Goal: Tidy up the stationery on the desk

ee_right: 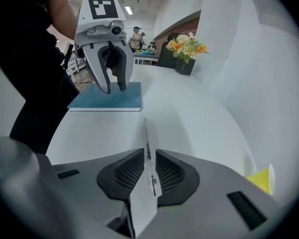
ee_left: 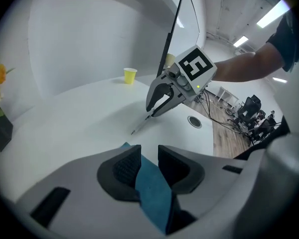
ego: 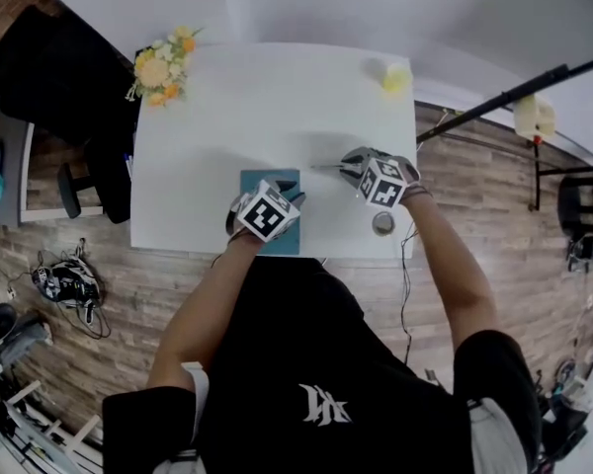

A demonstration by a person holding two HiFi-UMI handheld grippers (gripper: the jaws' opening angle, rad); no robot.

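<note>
A blue notebook (ego: 265, 182) lies near the front edge of the white desk (ego: 227, 117). My left gripper (ego: 289, 195) is shut on its edge, and the blue cover (ee_left: 150, 185) shows between the pads. My right gripper (ego: 348, 167) is to the right of the notebook, shut on a slim silver pen (ego: 323, 167) that points left toward it. In the right gripper view the pen (ee_right: 146, 139) runs out from between the pads, tip low over the desk, with the left gripper (ee_right: 112, 87) over the notebook (ee_right: 109, 98) beyond it.
A roll of tape (ego: 383, 223) lies by the front right corner, beside my right forearm. A yellow cup (ego: 396, 77) stands at the back right and a bunch of flowers (ego: 162, 65) at the back left. A black chair (ego: 49, 77) is left of the desk.
</note>
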